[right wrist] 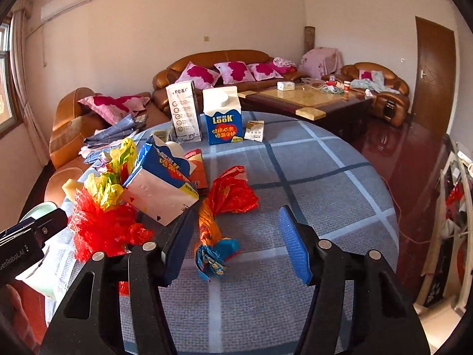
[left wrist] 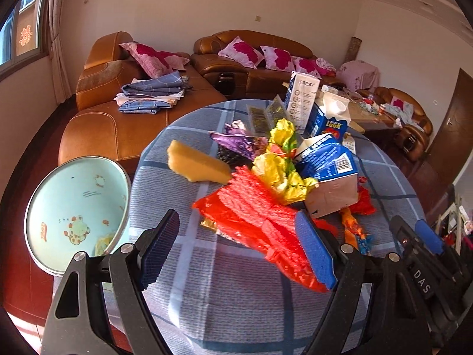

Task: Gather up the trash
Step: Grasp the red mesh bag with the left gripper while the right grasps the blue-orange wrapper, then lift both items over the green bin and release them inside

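L gripper (left wrist: pixel 236 248) wide open over red mesh bag (left wrist: pixel 260 222) at frame center, pads not pressing it; R gripper (right wrist: pixel 236 245) part open w/ twisted orange-blue wrapper (right wrist: pixel 214 242) between jaws low-center, unpinched, on checked tablecloth (right wrist: pixel 325 177).

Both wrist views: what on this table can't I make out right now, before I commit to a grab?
- Left wrist view: the red mesh runs behind the blue pad of the left tongs; contact there cannot be told.
- Left wrist view: the gold scrap is mostly buried under the mesh.
- Right wrist view: the bin is nearly all hidden behind the other tool.
- Right wrist view: the small carton has print too small to read.
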`<act>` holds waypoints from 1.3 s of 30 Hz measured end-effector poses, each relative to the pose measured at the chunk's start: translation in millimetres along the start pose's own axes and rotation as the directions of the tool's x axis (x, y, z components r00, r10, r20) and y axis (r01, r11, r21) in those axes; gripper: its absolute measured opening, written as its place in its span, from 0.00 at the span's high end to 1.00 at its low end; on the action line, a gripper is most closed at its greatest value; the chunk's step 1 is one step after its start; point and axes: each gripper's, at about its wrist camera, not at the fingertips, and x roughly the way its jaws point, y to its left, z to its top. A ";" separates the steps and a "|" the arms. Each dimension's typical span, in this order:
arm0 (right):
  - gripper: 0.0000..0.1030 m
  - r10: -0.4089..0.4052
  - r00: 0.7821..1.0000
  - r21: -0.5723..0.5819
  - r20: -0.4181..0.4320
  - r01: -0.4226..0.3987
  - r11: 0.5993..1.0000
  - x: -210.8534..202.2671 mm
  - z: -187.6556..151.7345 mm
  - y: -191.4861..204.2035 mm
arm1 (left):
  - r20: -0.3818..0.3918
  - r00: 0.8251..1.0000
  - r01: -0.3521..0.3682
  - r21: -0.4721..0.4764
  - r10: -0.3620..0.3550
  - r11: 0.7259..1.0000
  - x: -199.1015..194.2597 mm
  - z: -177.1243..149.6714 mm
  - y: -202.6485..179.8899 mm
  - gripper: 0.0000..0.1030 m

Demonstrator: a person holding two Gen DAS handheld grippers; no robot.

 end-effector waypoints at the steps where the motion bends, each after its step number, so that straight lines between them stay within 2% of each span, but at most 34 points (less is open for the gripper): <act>1: 0.42 0.014 1.000 0.011 -0.012 -0.014 1.000 1.8 0.2 -3.9 | -0.001 1.000 0.006 0.006 -0.006 1.000 1.8 1.0 -6.3 0.24; 5: 0.42 0.066 0.995 0.045 -0.069 -0.063 0.997 9.5 -2.6 -10.9 | -0.008 1.000 0.000 0.015 0.000 1.000 13.8 7.1 -24.8 0.27; 8: 0.42 0.098 0.988 0.037 -0.116 -0.094 0.995 20.6 -2.8 -5.7 | -0.050 0.999 -0.005 0.014 0.006 1.000 28.6 6.0 -30.6 0.37; 11: 0.42 0.126 0.978 0.034 -0.165 -0.122 0.992 33.1 -1.9 0.5 | -0.091 0.996 0.001 0.010 -0.001 1.000 38.8 0.6 -30.5 0.39; 14: 0.42 0.118 0.971 0.015 -0.208 -0.117 0.993 43.7 -3.5 6.3 | -0.096 0.995 0.003 0.032 0.000 0.999 42.4 -3.1 -30.6 0.52; 16: 0.47 0.108 0.965 0.002 -0.239 -0.111 0.994 50.4 -7.0 9.2 | -0.102 0.995 0.006 0.042 -0.002 0.999 44.8 -4.3 -29.1 0.61; 17: 0.56 0.115 0.959 0.005 -0.259 -0.118 0.993 53.3 -8.7 9.8 | -0.107 0.994 0.018 0.037 -0.014 0.999 45.3 -4.8 -27.3 0.65; 18: 0.60 0.119 0.956 0.005 -0.268 -0.122 0.993 54.6 -10.0 10.0 | -0.108 0.994 0.025 0.030 -0.022 0.999 44.9 -5.5 -25.8 0.67; 22: 0.68 0.106 0.961 -0.005 -0.256 -0.111 0.994 54.1 -10.7 10.0 | -0.090 0.995 0.048 0.044 -0.044 0.998 40.0 -5.0 -25.8 0.77; 26: 0.71 0.087 0.967 -0.006 -0.239 -0.092 0.996 49.1 -10.8 7.8 | -0.069 0.995 0.072 0.042 -0.069 0.997 29.9 -3.7 -20.8 0.80; 30: 0.76 0.078 0.981 0.009 -0.177 -0.078 0.997 33.0 -2.4 -0.9 | -0.034 0.995 0.096 0.035 -0.095 0.995 14.7 -1.3 -15.4 0.81; 39: 0.77 0.062 0.998 0.020 -0.009 -0.062 0.998 -15.7 18.5 -7.4 | 0.053 0.984 0.166 0.021 -0.167 0.986 -23.3 11.5 -10.7 0.81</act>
